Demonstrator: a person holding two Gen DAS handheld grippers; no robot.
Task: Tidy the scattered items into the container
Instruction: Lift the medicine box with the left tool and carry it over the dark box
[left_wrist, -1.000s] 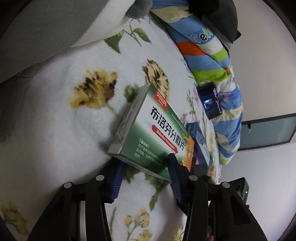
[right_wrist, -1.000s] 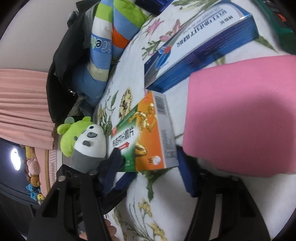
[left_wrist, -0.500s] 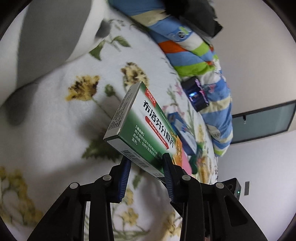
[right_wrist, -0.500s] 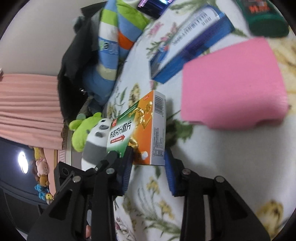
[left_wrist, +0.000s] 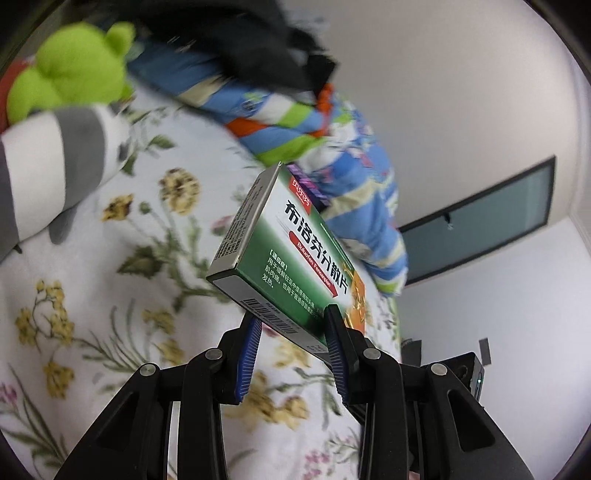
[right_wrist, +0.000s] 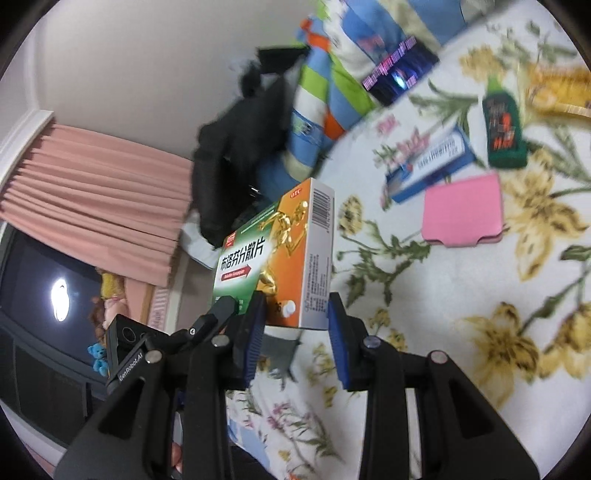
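Note:
A green and orange medicine box (left_wrist: 291, 254) is held in the air above the floral blanket (left_wrist: 92, 295). My left gripper (left_wrist: 291, 321) is shut on its barcode end. My right gripper (right_wrist: 295, 306) is shut on its orange end (right_wrist: 280, 258). In the right wrist view a pink case (right_wrist: 461, 210), a blue and white box (right_wrist: 432, 158), a dark green bottle (right_wrist: 504, 125) and a dark purple box (right_wrist: 399, 70) lie on the blanket. No container shows in either view.
A grey and white plush (left_wrist: 55, 158) and a green plush (left_wrist: 74, 70) lie at the blanket's left. A striped quilt (left_wrist: 303, 122) with black clothing (right_wrist: 240, 144) on it is bunched by the wall. Pink curtains (right_wrist: 92, 199) hang beyond.
Both grippers closed on the medicine box and lifted it off the blanket. The blanket and the other items now look farther away.

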